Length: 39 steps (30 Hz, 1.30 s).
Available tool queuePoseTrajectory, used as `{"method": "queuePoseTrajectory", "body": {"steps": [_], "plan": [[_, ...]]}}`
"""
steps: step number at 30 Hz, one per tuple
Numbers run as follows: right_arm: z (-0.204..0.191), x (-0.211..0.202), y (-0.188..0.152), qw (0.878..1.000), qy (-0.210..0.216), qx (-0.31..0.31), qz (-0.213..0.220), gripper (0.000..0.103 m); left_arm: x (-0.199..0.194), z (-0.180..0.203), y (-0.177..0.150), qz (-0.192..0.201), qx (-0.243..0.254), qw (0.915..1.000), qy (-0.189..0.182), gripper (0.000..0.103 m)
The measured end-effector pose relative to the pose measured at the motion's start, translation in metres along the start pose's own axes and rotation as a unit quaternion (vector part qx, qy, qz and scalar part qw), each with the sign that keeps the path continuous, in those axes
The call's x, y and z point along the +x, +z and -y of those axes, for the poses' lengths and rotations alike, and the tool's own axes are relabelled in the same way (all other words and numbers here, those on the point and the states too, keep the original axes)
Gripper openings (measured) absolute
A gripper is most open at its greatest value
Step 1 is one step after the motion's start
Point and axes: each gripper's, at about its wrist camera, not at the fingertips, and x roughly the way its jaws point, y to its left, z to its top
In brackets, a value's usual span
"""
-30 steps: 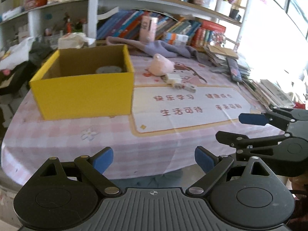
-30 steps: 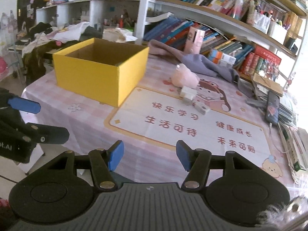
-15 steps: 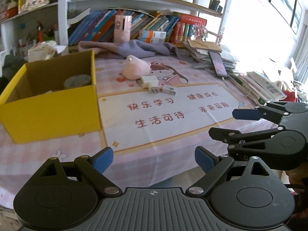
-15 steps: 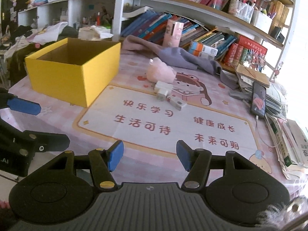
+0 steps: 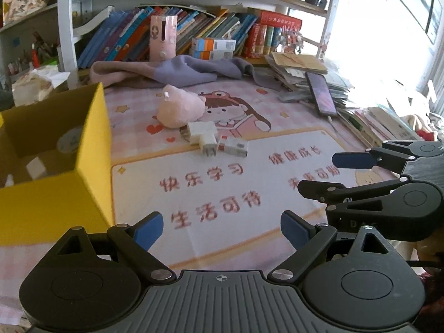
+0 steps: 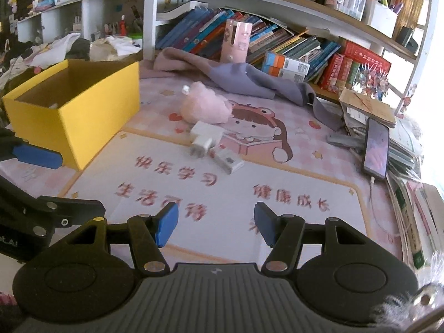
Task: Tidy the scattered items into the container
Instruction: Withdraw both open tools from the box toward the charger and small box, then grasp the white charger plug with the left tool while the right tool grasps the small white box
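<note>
A yellow cardboard box [image 5: 94, 144] [image 6: 91, 111] stands open at the table's left, with a round tape roll [image 5: 70, 141] and small items inside. Beyond the printed mat lie a pink plush toy [image 5: 179, 109] [image 6: 205, 108], a white charger plug [image 5: 202, 136] [image 6: 204, 138] and a small white stick-shaped item [image 5: 234, 147] [image 6: 229, 162]. My left gripper [image 5: 222, 229] is open and empty above the mat's near edge. My right gripper [image 6: 216, 223] is open and empty, and shows side-on in the left wrist view [image 5: 322, 173].
A purple-grey cloth [image 6: 249, 80] lies behind the toy. A phone [image 6: 376, 147] rests on stacked papers and books at the right edge. Bookshelves [image 5: 194, 36] line the back. A pink carton [image 6: 236, 41] stands before the books.
Both grippers have moved forward over the table and swung right; the box has slid to the left of view and the toy, plug and stick-shaped item look closer. Jaws stay open.
</note>
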Motion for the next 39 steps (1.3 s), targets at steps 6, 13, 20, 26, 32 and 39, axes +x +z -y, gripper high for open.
{"method": "queuePoseTrajectory", "body": {"steps": [6,13,20,26,32,39], "plan": [[0.042,0.029,0.017,1.0,0.022,-0.005,-0.005,0.058,0.032,0.013,0.028,0.0,-0.015,0.9997,0.02,0.093],[0.076,0.073,0.029,0.998,0.06,-0.023,-0.024,0.056,0.069,0.015,0.057,-0.003,-0.049,0.9974,0.053,0.092],[0.086,0.119,0.038,0.992,0.102,-0.057,-0.038,0.051,0.105,0.011,0.08,-0.015,-0.081,0.9943,0.068,0.083],[0.088,0.147,0.048,0.988,0.13,-0.08,-0.03,0.048,0.136,0.006,0.093,-0.037,-0.091,0.9921,0.078,0.06],[0.082,0.178,0.056,0.982,0.155,-0.099,-0.035,0.046,0.166,-0.005,0.099,-0.067,-0.112,0.9876,0.087,0.05],[0.075,0.198,0.059,0.976,0.181,-0.114,-0.042,0.045,0.192,-0.009,0.102,-0.099,-0.119,0.9836,0.091,0.043]]}}
